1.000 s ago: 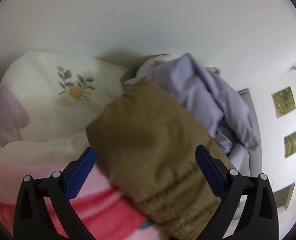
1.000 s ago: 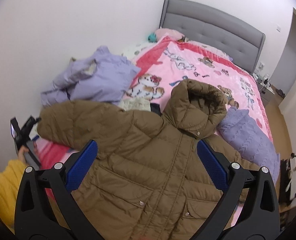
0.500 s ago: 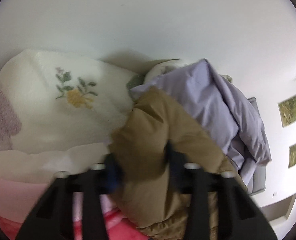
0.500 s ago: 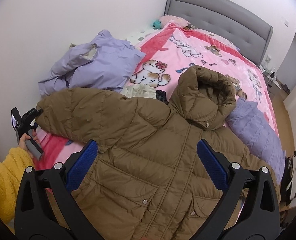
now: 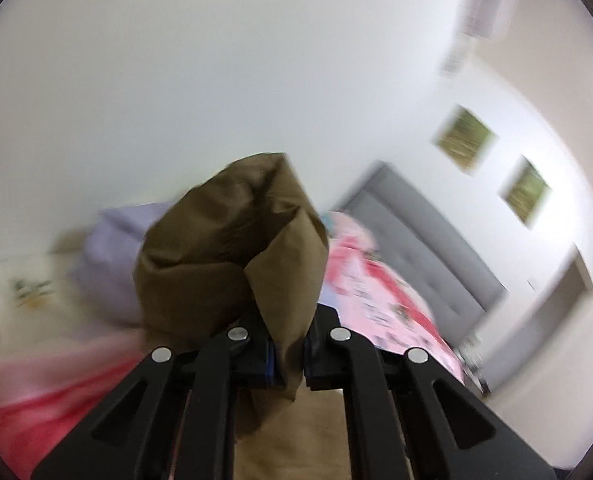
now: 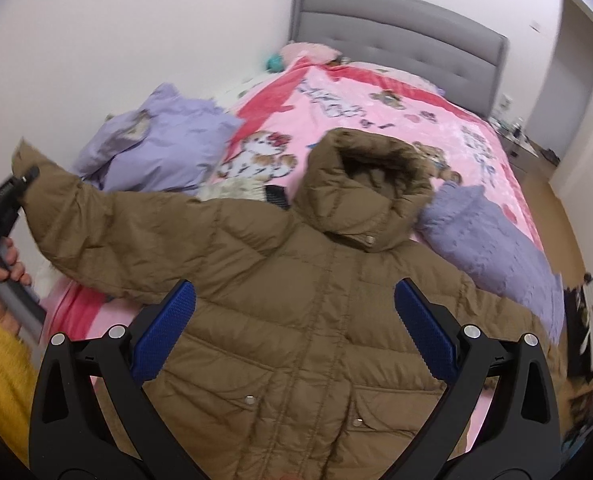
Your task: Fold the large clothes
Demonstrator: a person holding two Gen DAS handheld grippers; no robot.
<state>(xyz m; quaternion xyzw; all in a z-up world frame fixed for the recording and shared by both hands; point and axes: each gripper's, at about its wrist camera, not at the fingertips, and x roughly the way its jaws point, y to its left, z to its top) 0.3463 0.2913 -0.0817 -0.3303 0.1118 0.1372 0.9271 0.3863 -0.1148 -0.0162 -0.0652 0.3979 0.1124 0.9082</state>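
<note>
now the left gripper point(image 5: 287, 354) has closed: a second ago its fingers stood wide on either side of the brown sleeve point(image 5: 232, 256), half a second ago they were drawing in, and at this moment they are pinched tight on a fold of the cuff, which bunches up above them and blocks much of the left wrist view. that view is tilted up and smeared with motion, and it now takes in the grey headboard point(image 5: 424, 240) and wall pictures that sat at its edge before, so the sleeve has been raised off the bed. from the right wrist view the sleeve end point(image 6: 56, 200) is lifted at the far left, held by the left gripper point(image 6: 4, 200), while the rest of the brown hooded jacket point(image 6: 296, 300) lies spread face up on the pink blanket point(image 6: 356, 100), hood toward the headboard, with a lilac garment point(image 6: 164, 140) beside it near the wall and another lilac piece point(image 6: 484, 240) just beside its other shoulder. the right gripper point(image 6: 294, 330) hangs above the jacket's chest, fingers wide apart and holding nothing. i judge the first fold is beginning: the grasp is made, and the sleeve looks ready to be carried across the chest.
</note>
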